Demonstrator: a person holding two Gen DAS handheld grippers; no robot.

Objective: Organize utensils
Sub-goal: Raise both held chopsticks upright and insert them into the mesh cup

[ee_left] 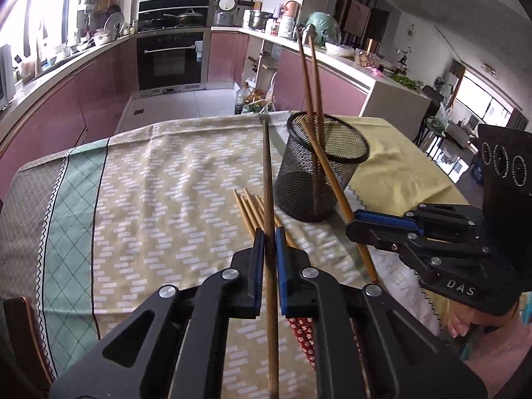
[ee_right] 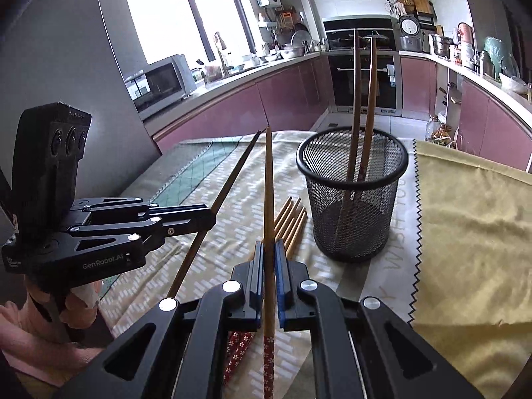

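My left gripper point(ee_left: 271, 236) is shut on a dark brown chopstick point(ee_left: 267, 173) that points away over the table, lifted off the cloth. My right gripper point(ee_right: 269, 246) is shut on a lighter chopstick point(ee_right: 268, 183) with a red flowered end. Each gripper also shows in the other's view: the right gripper point(ee_left: 350, 224) beside the cup, the left gripper point(ee_right: 212, 219) to the left. A black mesh cup point(ee_right: 352, 199) stands just ahead and holds two upright chopsticks point(ee_right: 362, 99). Several loose chopsticks point(ee_right: 292, 219) lie on the cloth between the grippers and the cup.
A patterned tablecloth point(ee_left: 149, 183) covers the table, and a yellow cloth point(ee_right: 465, 216) lies right of the cup. A wooden chair back point(ee_left: 20, 332) stands at the table's left edge. A hand point(ee_right: 33, 316) holds the left gripper. Kitchen counters and an oven lie beyond the table.
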